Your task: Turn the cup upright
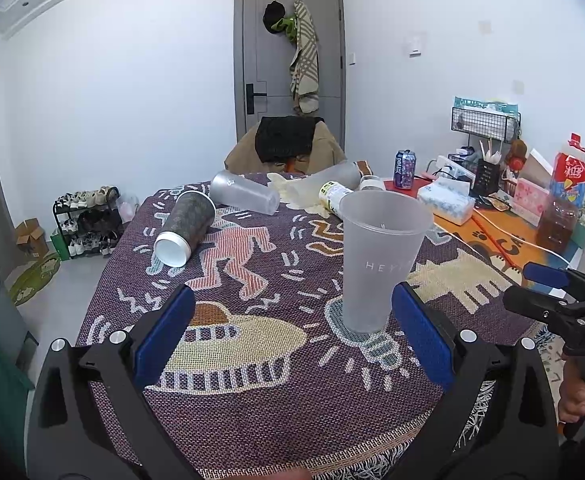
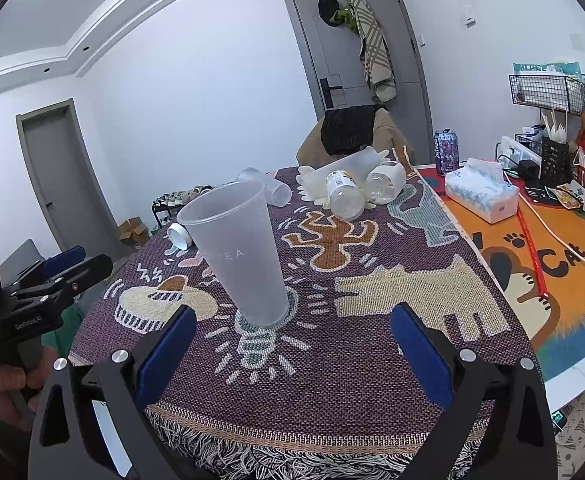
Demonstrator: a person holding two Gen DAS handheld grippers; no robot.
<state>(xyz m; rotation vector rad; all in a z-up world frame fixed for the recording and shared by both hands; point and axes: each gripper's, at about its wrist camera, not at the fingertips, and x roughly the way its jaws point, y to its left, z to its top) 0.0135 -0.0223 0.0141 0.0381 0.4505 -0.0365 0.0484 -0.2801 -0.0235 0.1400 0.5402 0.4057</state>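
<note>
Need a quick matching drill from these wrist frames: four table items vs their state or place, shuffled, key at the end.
Items:
1. frosted cup
2. dark patterned cup
3. blue can
4. tissue pack

States:
A. lying on its side, white base toward the camera
B. upright on the red mat at the far edge
C. upright, mouth up, on the woven cloth
D. lying flat on the orange cat mat

Pairs: 1-C, 2-A, 3-B, 4-D
</note>
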